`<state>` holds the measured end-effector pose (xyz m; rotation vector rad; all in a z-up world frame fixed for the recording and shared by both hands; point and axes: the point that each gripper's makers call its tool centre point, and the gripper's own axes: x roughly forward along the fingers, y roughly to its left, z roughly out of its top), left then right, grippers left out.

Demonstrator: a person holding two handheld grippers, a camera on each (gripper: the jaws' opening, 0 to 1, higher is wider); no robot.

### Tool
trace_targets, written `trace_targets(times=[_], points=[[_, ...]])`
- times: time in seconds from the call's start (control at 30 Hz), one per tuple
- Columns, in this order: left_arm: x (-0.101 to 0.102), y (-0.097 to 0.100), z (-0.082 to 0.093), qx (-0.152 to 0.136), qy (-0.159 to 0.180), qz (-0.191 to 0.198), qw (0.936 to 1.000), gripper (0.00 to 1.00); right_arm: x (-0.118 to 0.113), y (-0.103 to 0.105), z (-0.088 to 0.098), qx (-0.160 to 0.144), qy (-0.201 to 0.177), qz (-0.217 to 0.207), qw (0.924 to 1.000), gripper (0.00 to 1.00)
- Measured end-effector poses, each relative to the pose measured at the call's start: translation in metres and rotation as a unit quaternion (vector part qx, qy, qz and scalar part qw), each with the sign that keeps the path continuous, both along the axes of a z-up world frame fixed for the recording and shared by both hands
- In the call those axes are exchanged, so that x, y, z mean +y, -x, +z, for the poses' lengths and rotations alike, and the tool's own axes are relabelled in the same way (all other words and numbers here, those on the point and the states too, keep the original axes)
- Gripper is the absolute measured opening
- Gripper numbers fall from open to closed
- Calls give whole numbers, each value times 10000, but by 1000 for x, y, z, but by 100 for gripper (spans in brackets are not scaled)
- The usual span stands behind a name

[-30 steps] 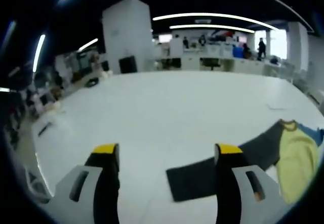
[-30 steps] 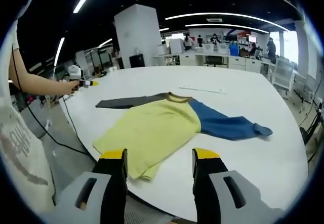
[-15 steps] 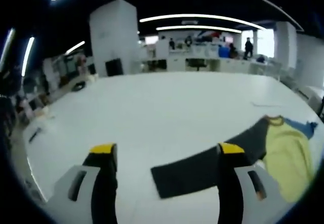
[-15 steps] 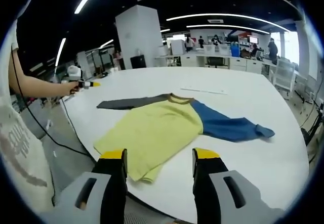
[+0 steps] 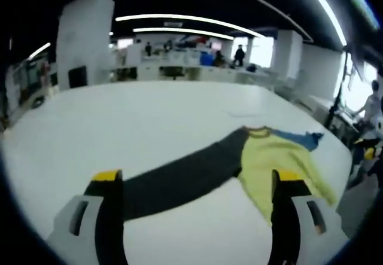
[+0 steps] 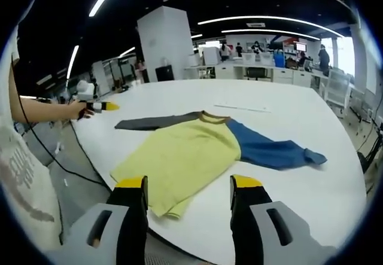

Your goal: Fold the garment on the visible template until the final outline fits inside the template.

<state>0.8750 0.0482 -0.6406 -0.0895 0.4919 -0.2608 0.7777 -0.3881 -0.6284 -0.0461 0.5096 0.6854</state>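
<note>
A long-sleeved garment lies flat on the white table (image 6: 311, 199). It has a yellow body (image 6: 185, 154), a grey sleeve (image 6: 152, 121) and a blue sleeve (image 6: 272, 152). My right gripper (image 6: 189, 184) is open, short of the table's near edge, with the yellow hem just beyond its fingertips. A hand holds my left gripper (image 6: 96, 104) out at the far left of the right gripper view, off the grey cuff. In the left gripper view that gripper (image 5: 198, 178) is open with nothing between its jaws; the grey sleeve (image 5: 179, 178) runs across ahead of it to the yellow body (image 5: 272, 157).
A thin pale strip (image 6: 242, 106) lies on the table beyond the collar. The table's near edge (image 6: 102, 178) curves below the yellow hem. A cable (image 6: 54, 157) hangs from the person's arm on the left. Desks, chairs and people stand far behind.
The left gripper view has swung right, so the whole garment now sits ahead of its jaws. In the right gripper view, the hand with the left gripper has edged slightly. The garment has not moved.
</note>
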Motion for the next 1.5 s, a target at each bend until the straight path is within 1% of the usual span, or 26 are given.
trace_targets(times=[0.07,0.1,0.13,0.17,0.2,0.27,0.37,0.4,0.47,0.5,0.6,0.73,0.9,1.07,1.17,1.27,1.33,1.5], points=[[-11,7,-3,5,-30,-109,9999,100,1,-1,-2,50,-62,-20,10000,59],[-20,13,-5,43,-32,-243,9997,100,2,-2,-3,109,-151,-45,9998,64],[-26,17,-6,59,4,-291,9996,100,3,-3,-4,122,-190,-52,9997,68],[-36,24,-8,111,115,-367,9992,100,4,-4,-5,129,-180,-58,9997,73],[-41,28,-10,153,164,-456,9987,100,5,-4,-7,140,-154,-51,9998,75],[-51,36,-14,227,182,-567,9980,100,8,-4,-10,190,-121,16,9997,76],[-64,45,-15,257,240,-682,9970,100,12,-6,-15,254,-153,45,9995,82],[-72,50,-16,267,278,-796,9961,100,13,-6,-17,296,-176,70,9994,86],[-81,56,-18,242,259,-890,9954,100,15,-7,-19,338,-195,63,9992,90],[-83,58,-19,250,261,-906,9952,100,16,-7,-21,350,-195,74,9992,90],[-96,67,-24,338,420,-993,9936,100,18,-7,-24,389,-201,125,9990,91],[-108,76,-29,408,410,-1102,9922,100,18,-7,-29,430,-186,152,9988,91],[-119,82,-39,581,418,-1193,9903,100,19,-8,-35,483,-165,182,9985,90],[-127,85,-42,628,435,-1209,9897,100,19,-7,-39,505,-144,211,9984,89],[-129,89,-49,755,401,-1208,9890,100,20,-7,-43,549,-136,202,9982,88],[-134,92,-55,868,478,-1170,9882,100,22,-6,-48,590,-99,236,9979,87],[-138,95,-58,936,475,-1216,9870,100,24,-5,-51,620,-98,261,9977,87],[-140,97,-66,1014,535,-1225,9858,100,29,-4,-54,675,-146,277,9972,86]])
